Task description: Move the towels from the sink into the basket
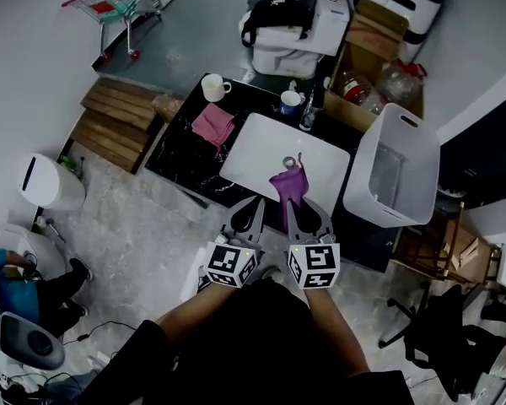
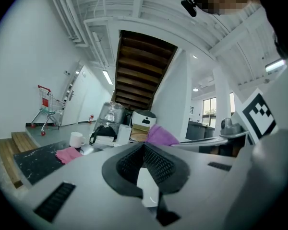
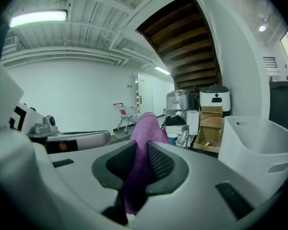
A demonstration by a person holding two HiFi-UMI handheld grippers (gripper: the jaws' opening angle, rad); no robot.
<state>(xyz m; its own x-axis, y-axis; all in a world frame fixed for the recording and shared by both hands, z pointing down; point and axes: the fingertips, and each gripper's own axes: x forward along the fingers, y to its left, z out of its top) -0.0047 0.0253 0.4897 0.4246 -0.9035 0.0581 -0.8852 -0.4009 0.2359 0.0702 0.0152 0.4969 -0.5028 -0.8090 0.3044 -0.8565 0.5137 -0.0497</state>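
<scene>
The right gripper point(image 3: 138, 150) is clamped on 1 purple towel point(image 3: 145, 126), held over the near side of the white sink point(image 1: 261, 154), which only the head view shows. The left gripper point(image 2: 144, 146) is closed and empty. There are 2 towels: the pink towel point(image 1: 212, 123) lies on the black counter point(image 1: 173, 159). 1 basket point(image 1: 417, 154) stands right of the sink.

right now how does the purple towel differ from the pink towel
The purple towel is pinched in the right gripper, bunched up over the sink; the pink towel lies spread on the black counter beside the white mug, with no gripper on it. The purple towel is darker than the pink towel. Both are small cloths, neither in the basket.
</scene>
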